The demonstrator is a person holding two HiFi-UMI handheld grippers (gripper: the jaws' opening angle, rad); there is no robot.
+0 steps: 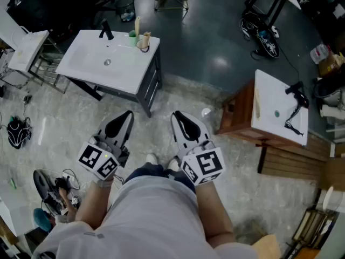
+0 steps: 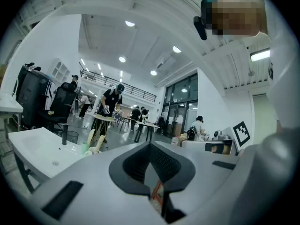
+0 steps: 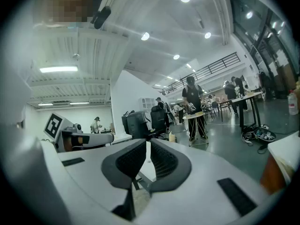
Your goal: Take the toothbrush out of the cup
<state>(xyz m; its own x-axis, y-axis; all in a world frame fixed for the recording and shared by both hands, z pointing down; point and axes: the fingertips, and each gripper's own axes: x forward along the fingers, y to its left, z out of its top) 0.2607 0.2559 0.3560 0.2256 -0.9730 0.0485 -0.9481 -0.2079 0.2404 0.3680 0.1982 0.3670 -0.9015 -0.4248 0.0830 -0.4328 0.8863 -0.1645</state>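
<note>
Both sets of tongs are pressed together and empty, with the left tongs [image 1: 127,115] and right tongs [image 1: 176,116] held level over open floor [image 1: 183,96]. The white tabletop [image 1: 86,63] stands well apart ahead. At its far right corner a cup [image 1: 143,47] holds what seems a pale toothbrush [image 1: 146,36], upright.

No readable text, brand or number anywhere. Only black-and-white square markers [image 1: 98,161] on cubes of left gripper [image 1: 127,115] and right gripper [image 1: 176,115]: coded patterns, no letters.
</note>
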